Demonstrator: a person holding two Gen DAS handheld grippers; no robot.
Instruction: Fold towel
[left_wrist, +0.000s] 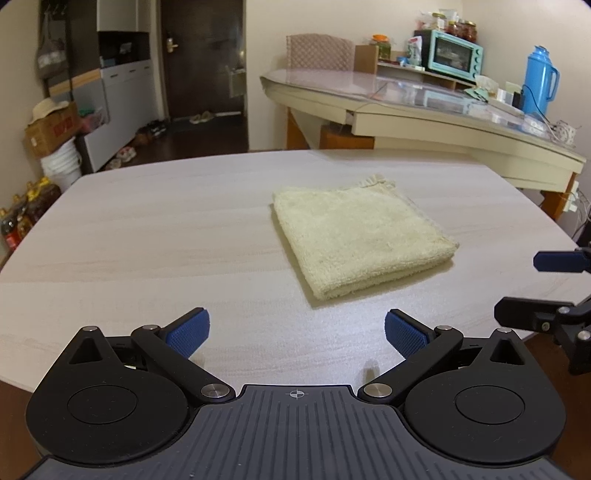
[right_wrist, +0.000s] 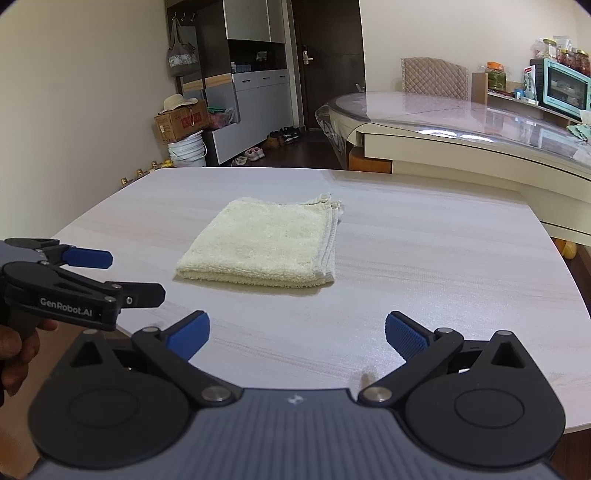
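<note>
The folded pale-yellow terry towel (left_wrist: 364, 236) lay on the pale wood-grain table (left_wrist: 147, 229) ahead of the left gripper (left_wrist: 296, 334) and right gripper (right_wrist: 297, 334), both spread apart, empty.

Pale yellow towel (left_wrist: 360, 236) on a light wood-grain table (left_wrist: 147, 229); black, blue-padded left claw (left_wrist: 297, 334).

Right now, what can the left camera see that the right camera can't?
Only the left wrist view shows the blue thermos jug on the far counter, and the right gripper poking in from the side, open.

Only the right wrist view shows the hand holding the left gripper, which is open too.

Both show the folded yellow towel lying on the pale table, the teal oven, the cardboard box with a hat on top, and the dark door.
</note>
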